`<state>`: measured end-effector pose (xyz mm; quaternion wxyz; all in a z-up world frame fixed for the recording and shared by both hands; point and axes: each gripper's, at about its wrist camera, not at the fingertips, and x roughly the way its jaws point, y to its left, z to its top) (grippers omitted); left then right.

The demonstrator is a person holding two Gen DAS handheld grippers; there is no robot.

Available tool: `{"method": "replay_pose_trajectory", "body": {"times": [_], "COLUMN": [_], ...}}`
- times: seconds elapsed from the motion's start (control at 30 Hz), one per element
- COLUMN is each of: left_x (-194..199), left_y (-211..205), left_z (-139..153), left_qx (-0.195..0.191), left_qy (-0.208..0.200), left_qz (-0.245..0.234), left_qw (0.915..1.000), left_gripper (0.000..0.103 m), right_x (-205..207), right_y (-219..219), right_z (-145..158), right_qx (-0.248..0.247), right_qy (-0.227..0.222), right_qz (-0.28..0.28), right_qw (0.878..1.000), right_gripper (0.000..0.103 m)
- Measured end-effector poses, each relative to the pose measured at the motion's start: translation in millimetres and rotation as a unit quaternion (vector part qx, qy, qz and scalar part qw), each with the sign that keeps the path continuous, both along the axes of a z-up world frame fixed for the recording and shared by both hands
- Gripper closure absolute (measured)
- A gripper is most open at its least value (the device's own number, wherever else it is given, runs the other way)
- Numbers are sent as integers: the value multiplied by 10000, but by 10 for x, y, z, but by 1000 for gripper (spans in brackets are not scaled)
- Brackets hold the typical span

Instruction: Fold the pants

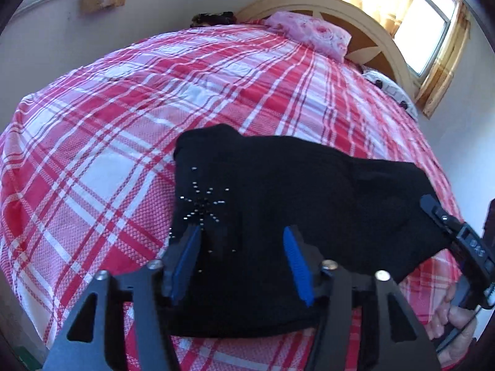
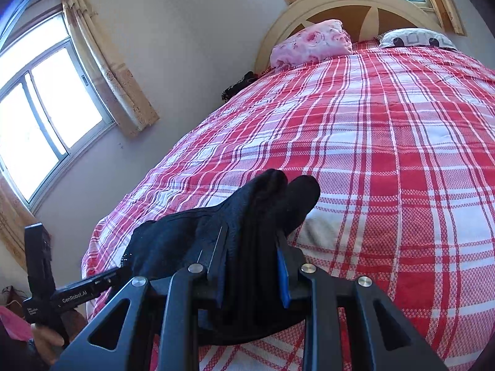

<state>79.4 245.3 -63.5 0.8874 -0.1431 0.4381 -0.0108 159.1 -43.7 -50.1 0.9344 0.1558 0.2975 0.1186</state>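
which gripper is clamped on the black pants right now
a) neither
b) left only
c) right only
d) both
c: the right gripper pinches a bunched fold of the black pants, while the left gripper stands open over the fabric, its pads apart.

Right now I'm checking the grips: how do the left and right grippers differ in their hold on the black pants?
The left gripper has its jaws apart over the black pants lying on the plaid bedspread, pads not pressing. The right gripper is clamped on a bunched fold of them, raised off the bedspread. Both have blue pads.
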Motion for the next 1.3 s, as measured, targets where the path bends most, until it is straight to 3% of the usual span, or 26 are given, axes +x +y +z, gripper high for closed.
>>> {"method": "replay_pose_trajectory", "body": {"times": [0.03, 0.1, 0.2, 0.33, 0.43, 0.53, 0.6, 0.63, 0.73, 0.87, 0.93, 1.0, 1.07, 1.17, 1.3], "left_x": [6, 18, 20, 79, 93, 87, 72, 71, 94, 160, 157, 125, 116, 106, 91], "left_y": [-22, -52, -46, -121, 44, 349, 433, 445, 387, 350, 337, 310, 275, 247, 231], "left_z": [-7, 5, 119, 378, 538, 567, 501, 419, 225, -47, -138, -140, -127, -125, -124], "left_qx": [102, 174, 122, 849, 742, 493, 471, 450, 379, 155, 96, 152, 261, 601, 786], "left_qy": [-33, -119, -408, -993, -1112, -935, -800, -677, -450, -4, 100, 28, 43, 50, 39], "left_qz": [12, 33, -23, 158, 232, 253, 216, 133, -65, -96, -15, 47, 88, 224, 321], "left_qw": [9999, 9998, 9991, 9913, 9907, 9941, 9954, 9966, 9982, 9998, 9999, 9999, 9996, 9979, 9964], "left_gripper": [70, 99, 102, 102, 101, 86, 60, 56, 52, 50, 50, 50, 48, 34, 33], "right_x": [-6, -14, -5, 16, 10, -6, -2, -4, -39, -178, -249, -308, -370, -440, -445], "right_y": [-6, -12, -9, 25, 128, 153, 122, 79, -130, -494, -610, -593, -384, -14, 374], "right_z": [-5, -9, -26, 10, 126, 155, 93, 48, -84, -121, -50, 68, 193, 238, 6], "right_qx": [21, 16, -49, -64, -267, -489, -637, -594, -69, 699, 775, 461, -45, -561, -910], "right_qy": [4, 12, 62, -6, -140, -151, -49, 18, 166, 137, 40, -74, -310, -476, -64], "right_qz": [1, -2, -44, -19, 84, 74, -25, -65, -177, -716, -921, -976, -641, -66, 597], "right_qw": [10000, 10000, 10000, 10000, 9995, 9987, 9980, 9982, 9997, 9949, 9927, 9941, 9975, 9973, 9940], "right_gripper": [75, 75, 75, 75, 75, 75, 75, 75, 70, 61, 60, 60, 60, 60, 66]}}
